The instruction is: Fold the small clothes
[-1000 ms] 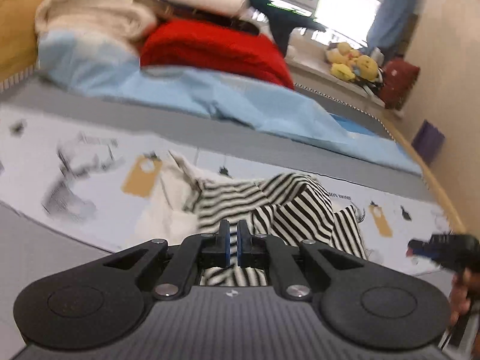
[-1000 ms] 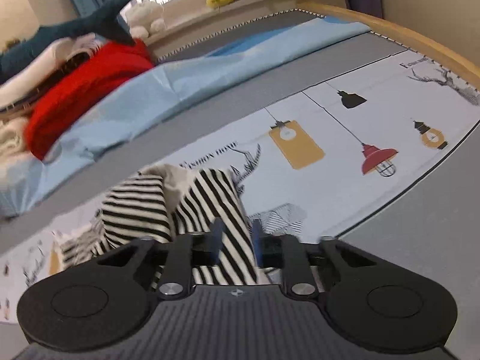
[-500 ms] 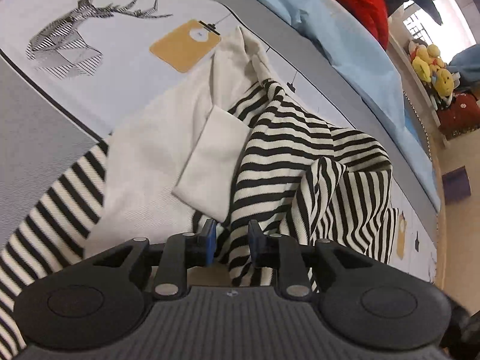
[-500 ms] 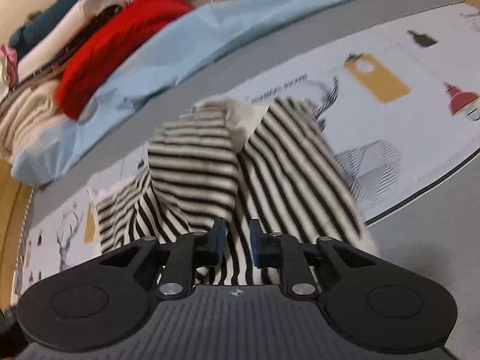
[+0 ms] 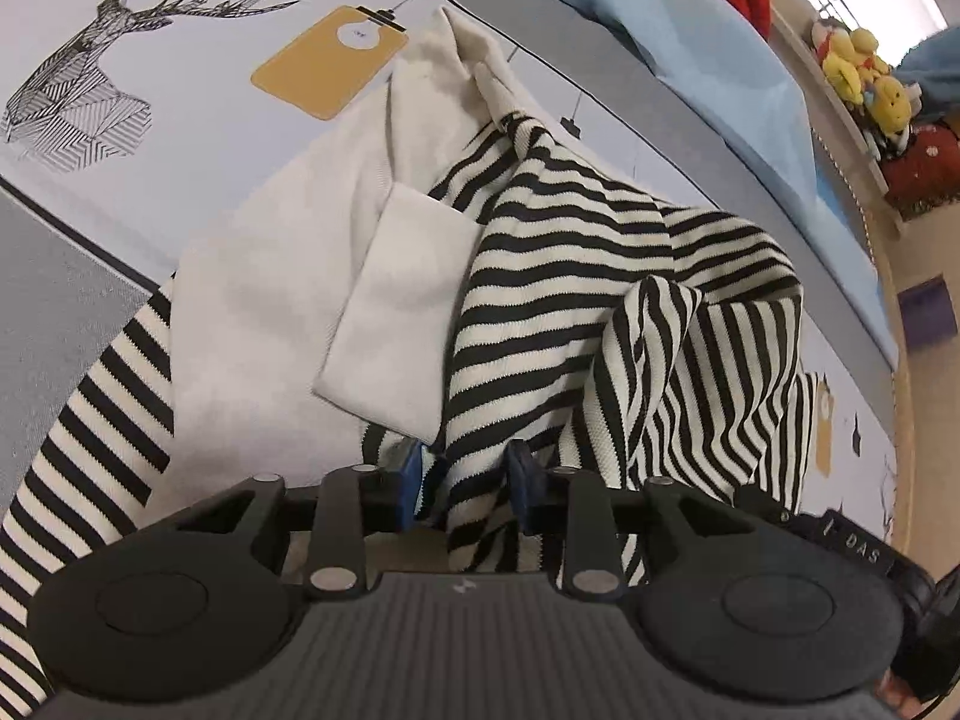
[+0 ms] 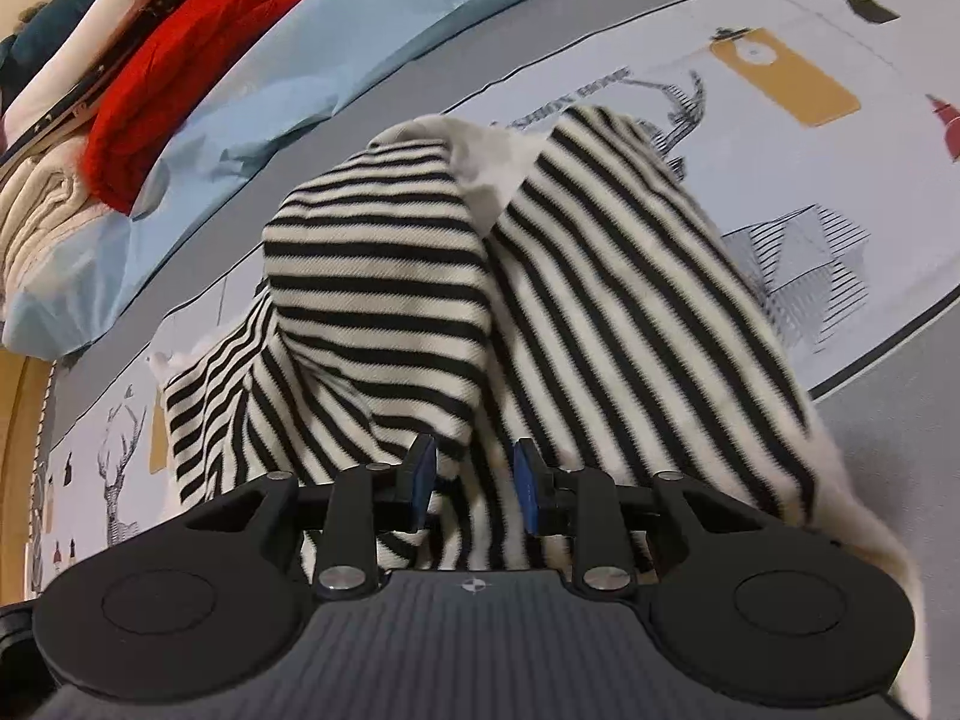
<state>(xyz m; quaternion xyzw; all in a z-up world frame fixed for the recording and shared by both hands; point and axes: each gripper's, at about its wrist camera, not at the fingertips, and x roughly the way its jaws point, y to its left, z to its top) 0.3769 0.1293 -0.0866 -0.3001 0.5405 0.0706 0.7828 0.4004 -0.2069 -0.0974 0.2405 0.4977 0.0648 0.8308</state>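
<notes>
That striped knit top (image 5: 576,276) looks light and floppy, so I'd pinch a hem edge at lower centre; the left gripper (image 5: 462,480) is parted, the right gripper (image 6: 474,474) is opening, and cloth sits loosely between both.

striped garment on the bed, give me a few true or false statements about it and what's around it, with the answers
1. The black and white striped knit garment lies crumpled on the printed bedsheet. True.
2. The garment is already folded into a neat flat square. False: it is bunched in loose humps, with its plain cream side showing.
3. A mustard-yellow tag shape is printed on the sheet beside the garment. True.
4. The red fabric bundle lies on top of the striped garment. False: it sits apart, beyond it on the light blue sheet.
5. Striped cloth lies between the blue pads of the right gripper. True.
</notes>
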